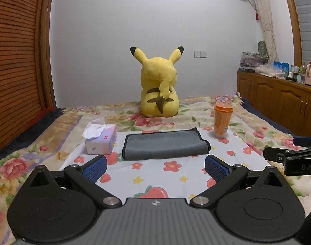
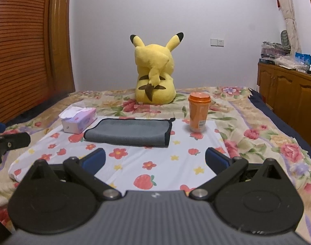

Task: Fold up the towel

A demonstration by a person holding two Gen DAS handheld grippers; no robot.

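The left gripper [image 1: 155, 168] is held level and faces forward, its two blue-padded fingers [image 1: 95, 168] spread wide apart with nothing between them. The right gripper [image 2: 155, 160] takes the same pose, its fingers [image 2: 216, 159] equally far apart and empty. The two sit side by side: in the left wrist view the right one's black body shows at the right edge, and in the right wrist view the left one's body shows at the left edge.
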